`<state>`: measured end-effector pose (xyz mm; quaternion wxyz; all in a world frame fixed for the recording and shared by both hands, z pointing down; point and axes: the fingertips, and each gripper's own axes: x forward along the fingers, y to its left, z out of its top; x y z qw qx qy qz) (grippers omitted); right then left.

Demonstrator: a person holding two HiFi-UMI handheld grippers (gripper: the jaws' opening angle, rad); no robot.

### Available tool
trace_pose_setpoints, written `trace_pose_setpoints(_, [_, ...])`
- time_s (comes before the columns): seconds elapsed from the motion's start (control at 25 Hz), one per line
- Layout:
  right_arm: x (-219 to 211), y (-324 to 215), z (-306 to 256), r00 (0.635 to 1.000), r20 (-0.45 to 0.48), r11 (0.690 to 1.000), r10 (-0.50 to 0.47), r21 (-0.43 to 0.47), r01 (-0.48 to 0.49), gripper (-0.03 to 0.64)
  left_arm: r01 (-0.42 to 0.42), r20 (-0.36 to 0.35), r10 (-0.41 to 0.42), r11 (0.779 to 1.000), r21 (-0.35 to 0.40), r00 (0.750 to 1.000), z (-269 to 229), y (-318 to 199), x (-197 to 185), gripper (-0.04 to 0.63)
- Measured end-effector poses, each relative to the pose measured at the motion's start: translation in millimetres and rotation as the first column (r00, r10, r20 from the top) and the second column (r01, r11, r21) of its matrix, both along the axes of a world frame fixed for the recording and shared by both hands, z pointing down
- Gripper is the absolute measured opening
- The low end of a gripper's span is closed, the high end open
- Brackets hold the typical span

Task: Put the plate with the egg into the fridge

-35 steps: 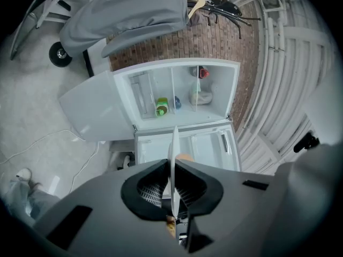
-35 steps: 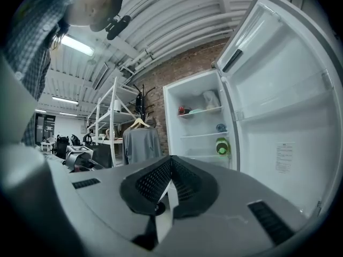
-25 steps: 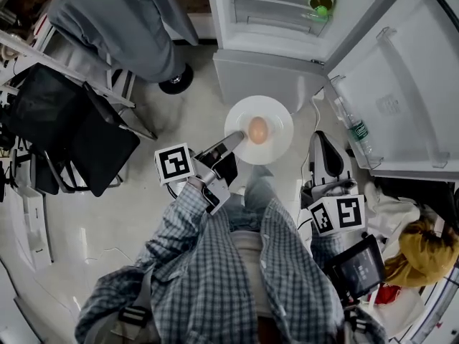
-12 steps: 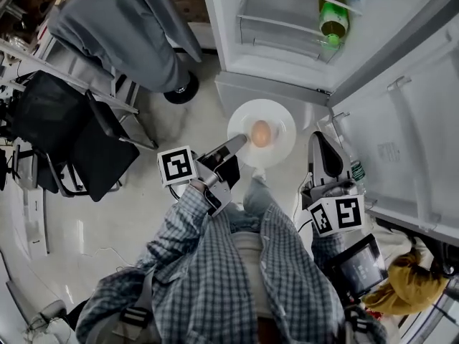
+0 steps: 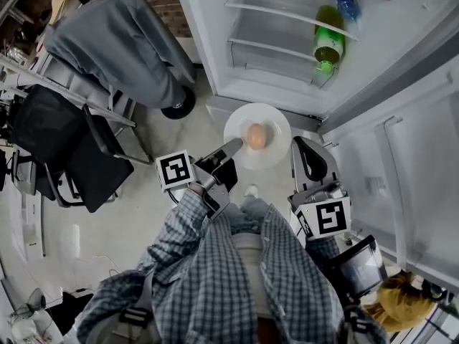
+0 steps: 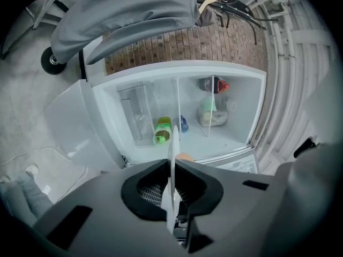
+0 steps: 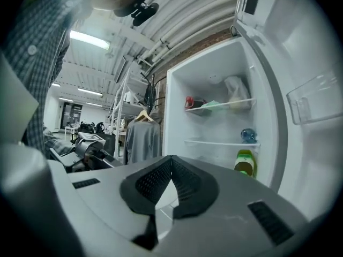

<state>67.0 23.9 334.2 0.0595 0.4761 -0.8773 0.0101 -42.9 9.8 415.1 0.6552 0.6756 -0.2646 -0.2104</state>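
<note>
A white plate (image 5: 272, 129) with a brown egg (image 5: 256, 136) on it hangs in front of the open fridge (image 5: 287, 41). My left gripper (image 5: 234, 147) is shut on the plate's near-left rim. In the left gripper view the plate (image 6: 172, 165) stands edge-on between the jaws, with the egg (image 6: 185, 157) just beyond. My right gripper (image 5: 307, 158) sits to the right of the plate, shut with nothing in it; in the right gripper view its jaws (image 7: 171, 180) meet at the tips and face the fridge shelves.
A green bottle (image 5: 328, 47) and a blue bottle (image 5: 346, 0) lie on the fridge's shelves. The open fridge door (image 5: 409, 170) stands at the right. A chair draped with a grey jacket (image 5: 118, 38) and black chairs (image 5: 72, 135) stand to the left.
The plate with the egg, held by my left gripper, has come closer to the fridge opening. My right gripper has shifted left and forward beside it. More of the fridge interior shows.
</note>
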Motion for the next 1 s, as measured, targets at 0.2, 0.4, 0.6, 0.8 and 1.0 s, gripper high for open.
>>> trace_pose_setpoints(0.2, [6.0, -18.6, -7.0, 0.999, 0.037, 1.0, 0.017, 0.02, -0.017, 0.006, 0.005, 0.002, -0.005, 1.0, 0.018, 1.0, -0.1, -27.6, 12.1, 0.026])
trace_pose_setpoints(0.4, [15.9, -35.2, 3.0, 1.0, 0.002, 0.999, 0.027, 0.034, -0.027, 0.006, -0.015, 0.009, 0.015, 1.0, 0.016, 1.0, 10.0, -52.3, 26.5, 0.026])
trace_pose_setpoints(0.6, [17.7, -56.8, 5.6, 0.999, -0.016, 0.999, 0.036, 0.033, -0.035, 0.006, -0.036, 0.013, 0.036, 0.999, 0.019, 0.999, 14.0, -81.9, 36.9, 0.026])
trace_pose_setpoints(0.8, [15.5, -87.8, 5.9, 0.999, -0.018, 0.998, 0.051, 0.033, -0.051, 0.006, -0.057, 0.02, 0.057, 0.998, 0.007, 0.998, 20.2, -111.5, 39.5, 0.026])
trace_pose_setpoints(1.0, [13.7, -120.6, 1.2, 0.997, -0.021, 0.996, 0.079, 0.042, -0.079, 0.006, -0.066, 0.035, 0.065, 0.998, 0.019, 0.997, 17.2, -145.0, 36.9, 0.026])
